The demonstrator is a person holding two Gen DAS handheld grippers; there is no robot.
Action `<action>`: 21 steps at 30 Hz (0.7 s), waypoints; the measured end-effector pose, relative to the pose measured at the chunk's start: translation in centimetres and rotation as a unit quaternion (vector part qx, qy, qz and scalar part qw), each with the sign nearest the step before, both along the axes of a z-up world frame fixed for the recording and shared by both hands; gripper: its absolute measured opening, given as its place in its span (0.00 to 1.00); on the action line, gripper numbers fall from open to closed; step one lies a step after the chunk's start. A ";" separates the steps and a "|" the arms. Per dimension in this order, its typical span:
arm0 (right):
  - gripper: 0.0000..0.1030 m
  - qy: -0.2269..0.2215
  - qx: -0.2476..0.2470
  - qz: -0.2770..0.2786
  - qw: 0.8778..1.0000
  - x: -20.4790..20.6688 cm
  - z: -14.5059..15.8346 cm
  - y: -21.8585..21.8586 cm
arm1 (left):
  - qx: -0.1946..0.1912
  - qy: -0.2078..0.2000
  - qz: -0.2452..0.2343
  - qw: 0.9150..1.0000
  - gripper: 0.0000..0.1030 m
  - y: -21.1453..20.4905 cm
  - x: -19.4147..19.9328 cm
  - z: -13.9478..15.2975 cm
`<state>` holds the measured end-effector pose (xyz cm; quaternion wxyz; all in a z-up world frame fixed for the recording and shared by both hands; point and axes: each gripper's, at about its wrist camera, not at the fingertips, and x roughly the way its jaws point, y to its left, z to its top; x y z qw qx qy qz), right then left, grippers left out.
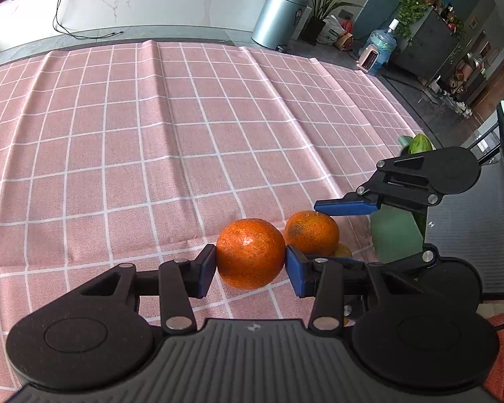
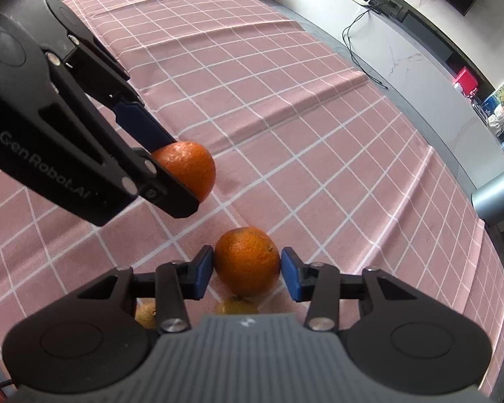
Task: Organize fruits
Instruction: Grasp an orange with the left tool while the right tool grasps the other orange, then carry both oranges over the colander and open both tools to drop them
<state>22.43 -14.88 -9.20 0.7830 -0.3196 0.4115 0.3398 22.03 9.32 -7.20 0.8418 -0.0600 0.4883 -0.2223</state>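
My left gripper (image 1: 251, 262) is shut on an orange (image 1: 250, 253) and holds it just above the pink checked cloth (image 1: 117, 134). It also shows in the right wrist view (image 2: 171, 164), with its orange (image 2: 188, 168) between the blue pads. My right gripper (image 2: 247, 268) is shut on a second orange (image 2: 247, 262). In the left wrist view this second orange (image 1: 311, 232) sits just right of the first, under a blue pad of the right gripper (image 1: 346, 206). Small yellowish fruits (image 2: 238, 307) lie below the right gripper, partly hidden.
A green container (image 1: 396, 235) stands at the table's right edge with a green fruit (image 1: 420, 142) behind it. A yellow fruit (image 1: 342, 252) peeks out beside the second orange. The cloth stretches far to the left and back. A metal bin (image 1: 279, 16) stands on the floor beyond.
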 end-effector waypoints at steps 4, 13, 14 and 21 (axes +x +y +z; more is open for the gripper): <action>0.38 -0.001 0.006 -0.017 1.000 -0.1 0.3 0.1 | -0.001 -0.005 0.003 1.000 0.48 0.3 -0.3 0.4; 0.37 -0.036 0.062 -0.065 0.995 -2.8 4.0 -1.1 | -0.011 -0.029 0.004 1.000 0.48 0.4 -1.7 2.2; 0.37 -0.041 0.072 -0.074 0.994 -3.3 4.5 -1.4 | -0.012 -0.034 0.002 0.999 0.48 0.2 -2.0 2.6; 0.37 -0.064 0.153 -0.157 0.974 -7.8 7.8 -5.6 | -0.026 -0.058 -0.023 0.998 0.48 -2.5 -4.6 5.1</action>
